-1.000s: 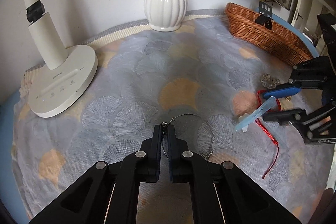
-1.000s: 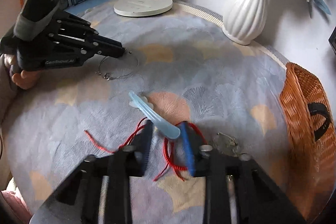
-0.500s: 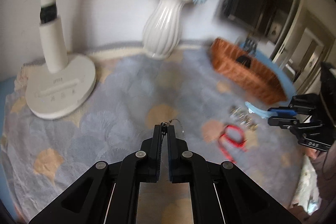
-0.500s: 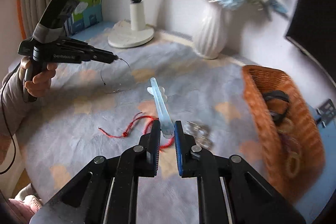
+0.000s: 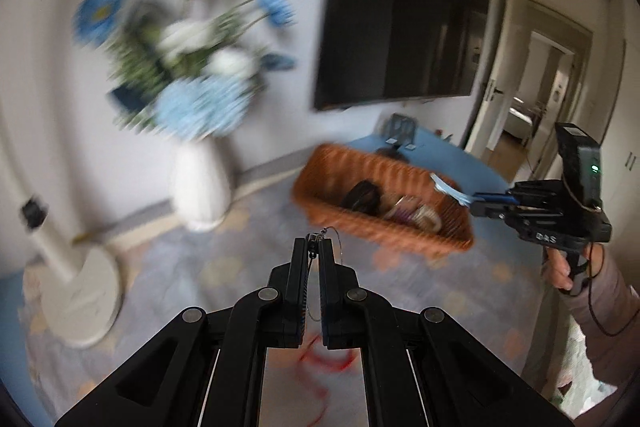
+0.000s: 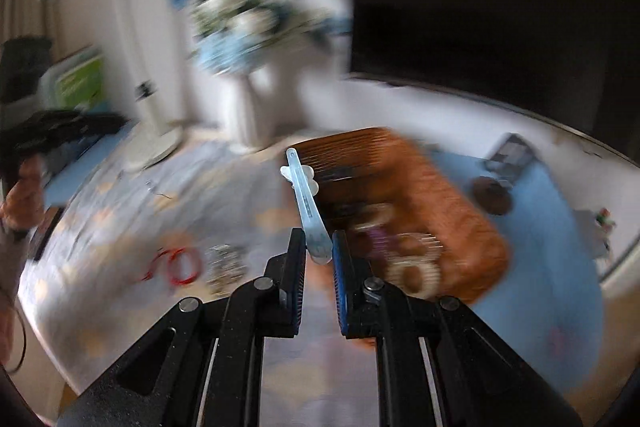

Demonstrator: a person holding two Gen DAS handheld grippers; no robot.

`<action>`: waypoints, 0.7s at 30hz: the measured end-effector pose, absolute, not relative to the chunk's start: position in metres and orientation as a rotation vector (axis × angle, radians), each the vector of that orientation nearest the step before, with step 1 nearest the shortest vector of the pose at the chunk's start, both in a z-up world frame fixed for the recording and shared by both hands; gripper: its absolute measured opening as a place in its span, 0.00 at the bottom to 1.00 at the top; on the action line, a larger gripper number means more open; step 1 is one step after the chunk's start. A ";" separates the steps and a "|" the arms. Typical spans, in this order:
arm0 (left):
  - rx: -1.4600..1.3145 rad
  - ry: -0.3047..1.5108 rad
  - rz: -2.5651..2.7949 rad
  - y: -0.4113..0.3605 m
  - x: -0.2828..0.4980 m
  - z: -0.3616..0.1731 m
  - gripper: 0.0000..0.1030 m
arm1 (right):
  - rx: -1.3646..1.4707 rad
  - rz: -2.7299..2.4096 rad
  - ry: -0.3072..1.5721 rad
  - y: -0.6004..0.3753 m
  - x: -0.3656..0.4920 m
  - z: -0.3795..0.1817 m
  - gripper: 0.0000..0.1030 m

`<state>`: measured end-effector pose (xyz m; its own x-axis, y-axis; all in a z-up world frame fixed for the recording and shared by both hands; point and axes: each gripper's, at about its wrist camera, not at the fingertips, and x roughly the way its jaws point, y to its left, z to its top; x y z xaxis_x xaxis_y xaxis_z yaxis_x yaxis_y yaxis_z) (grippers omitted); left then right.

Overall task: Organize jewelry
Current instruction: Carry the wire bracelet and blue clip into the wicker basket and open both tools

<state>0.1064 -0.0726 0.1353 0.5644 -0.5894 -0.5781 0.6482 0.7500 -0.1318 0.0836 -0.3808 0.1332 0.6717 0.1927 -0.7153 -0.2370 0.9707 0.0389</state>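
Wicker was our landmark: the basket [image 6: 452, 195] lay ahead of both pairs of jaws. Our right gripper [image 6: 319, 247] was the nearer; in the right wrist view the pale blue hair clip [image 6: 306, 205] it carried already overlapped the basket's near rim, and in the left wrist view the clip's tip sat over the far side of the basket. The clip's long axis ran straight out from the jaws, toward the basket's interior. Those jaws were nearly closed, pinching the clip by its broad end. It looked translucent, slim, with a small flower-shaped lobe near its far end.

Our left gripper [image 5: 314, 247] hung short of the basket's near wall, jaws all but shut on a thin wire necklace [image 5: 338, 243], whose loop curled out beside the fingertips. We judged release over the basket came next.
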 end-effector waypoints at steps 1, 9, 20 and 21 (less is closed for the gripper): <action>0.103 0.636 -0.743 -0.086 0.109 0.140 0.05 | -0.044 0.223 0.796 -0.391 0.086 0.136 0.14; 0.145 0.657 -0.856 -0.197 0.140 0.144 0.05 | 0.077 0.103 0.828 -0.459 0.114 0.126 0.14; 0.091 0.785 -0.769 -0.294 0.217 0.102 0.05 | 0.122 0.057 0.994 -0.472 0.170 0.067 0.14; 0.093 0.814 -0.741 -0.301 0.230 0.093 0.05 | 0.118 0.057 1.004 -0.471 0.172 0.063 0.14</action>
